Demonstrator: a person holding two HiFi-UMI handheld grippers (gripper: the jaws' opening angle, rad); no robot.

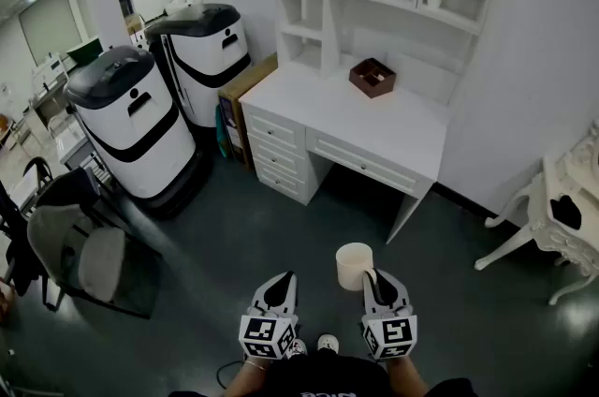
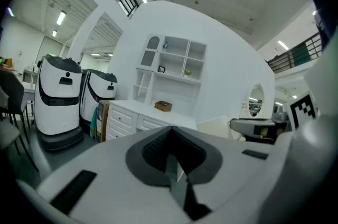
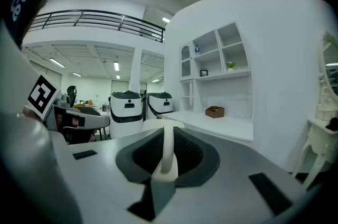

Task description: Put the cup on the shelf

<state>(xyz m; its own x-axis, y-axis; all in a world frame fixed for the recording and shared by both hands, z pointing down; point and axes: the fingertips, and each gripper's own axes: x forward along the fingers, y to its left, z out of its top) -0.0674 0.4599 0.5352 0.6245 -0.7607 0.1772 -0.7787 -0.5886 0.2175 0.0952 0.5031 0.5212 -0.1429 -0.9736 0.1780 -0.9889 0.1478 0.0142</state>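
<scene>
Holds cream cup (image 1: 354,264) in mid-air, well short of the shelf (image 1: 393,7), right gripper (image 1: 373,276) clamped on its side; left gripper (image 1: 279,289) clenched, empty. Probably light, rigid, smooth; side wall suits gripping.

Cream cup (image 1: 354,265) in right gripper (image 1: 372,276)

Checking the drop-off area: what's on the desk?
A brown box sits on the desk, near the back. What the box holds is too small to tell.

Dark floor (image 1: 281,236); white desk (image 1: 374,128) against the far wall (image 1: 524,58); two white machines (image 1: 131,119) left; chair (image 1: 84,259) near left.
</scene>
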